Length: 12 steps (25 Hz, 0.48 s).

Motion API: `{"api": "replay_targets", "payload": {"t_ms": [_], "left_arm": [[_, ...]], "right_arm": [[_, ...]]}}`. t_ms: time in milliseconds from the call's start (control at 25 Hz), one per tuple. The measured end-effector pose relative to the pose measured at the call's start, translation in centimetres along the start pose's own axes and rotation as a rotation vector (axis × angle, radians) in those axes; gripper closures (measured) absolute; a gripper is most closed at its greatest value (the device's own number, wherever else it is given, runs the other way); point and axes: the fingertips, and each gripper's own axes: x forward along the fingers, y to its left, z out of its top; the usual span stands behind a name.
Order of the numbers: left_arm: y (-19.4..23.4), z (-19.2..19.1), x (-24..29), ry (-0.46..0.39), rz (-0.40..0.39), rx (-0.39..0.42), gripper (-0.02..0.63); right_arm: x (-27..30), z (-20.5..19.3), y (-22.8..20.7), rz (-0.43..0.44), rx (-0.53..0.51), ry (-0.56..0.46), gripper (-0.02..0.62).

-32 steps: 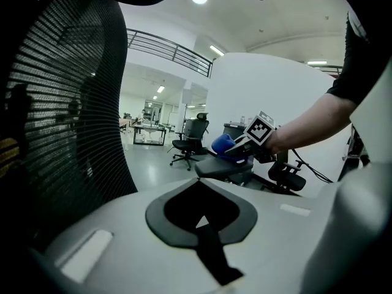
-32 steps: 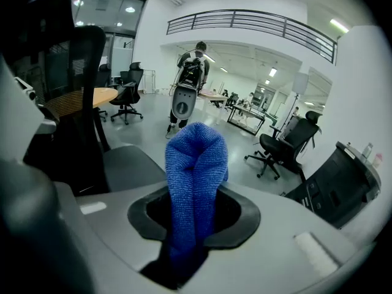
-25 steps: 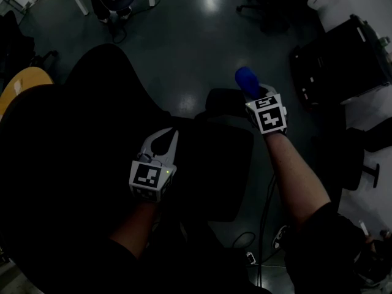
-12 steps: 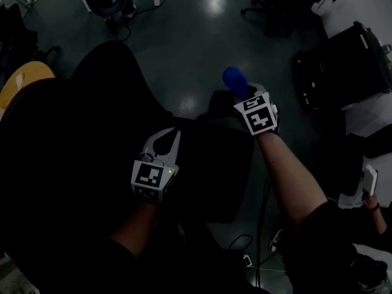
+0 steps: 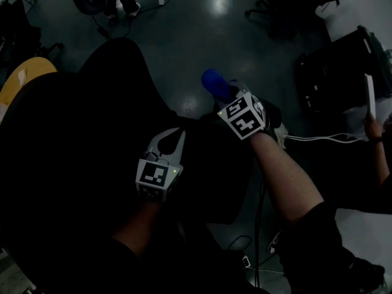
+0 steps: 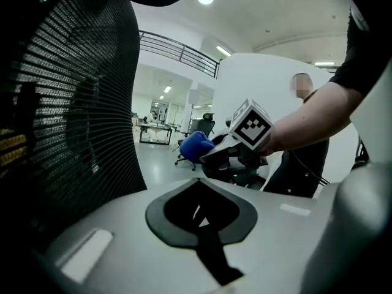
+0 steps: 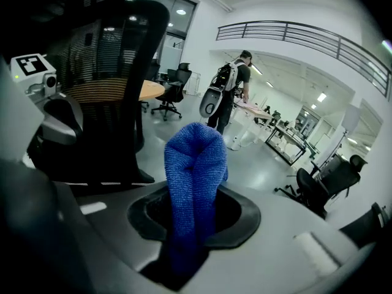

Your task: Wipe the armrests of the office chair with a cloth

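Observation:
The black office chair fills the left of the head view, and its mesh back stands close beside my left gripper. A folded blue cloth sticks up out of my right gripper, which is shut on it over the chair's right side. The armrest is mostly hidden under that gripper; a dark part of it shows just below the cloth. My left gripper hovers over the seat, shut with nothing in it. From the right gripper view the cloth rises between the jaws.
A black case stands on the floor at the right, with a person's hand holding a white sheet near it. A white cable crosses the floor. A wooden round table and a person with a backpack are farther off.
My right gripper has carried the cloth leftward, closer to the chair back, and its marker cube has turned. The left gripper has barely moved.

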Motion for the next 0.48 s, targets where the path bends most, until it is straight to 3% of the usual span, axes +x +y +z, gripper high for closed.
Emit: {"api": "replay_targets", "payload": {"t_ms": [280,480], "left_arm": [[-0.2,0.2,0.3,-0.001,0.000,-0.012,0.586],[0.1,0.6,0.1,0.009,0.011,-0.019,0.586]], "right_arm": [[-0.5,1.4,6.4,0.152,-0.217,-0.037,0.482],[-2.5,0.3,9.9,0.223,-0.215,-0.068,0.483]]}}
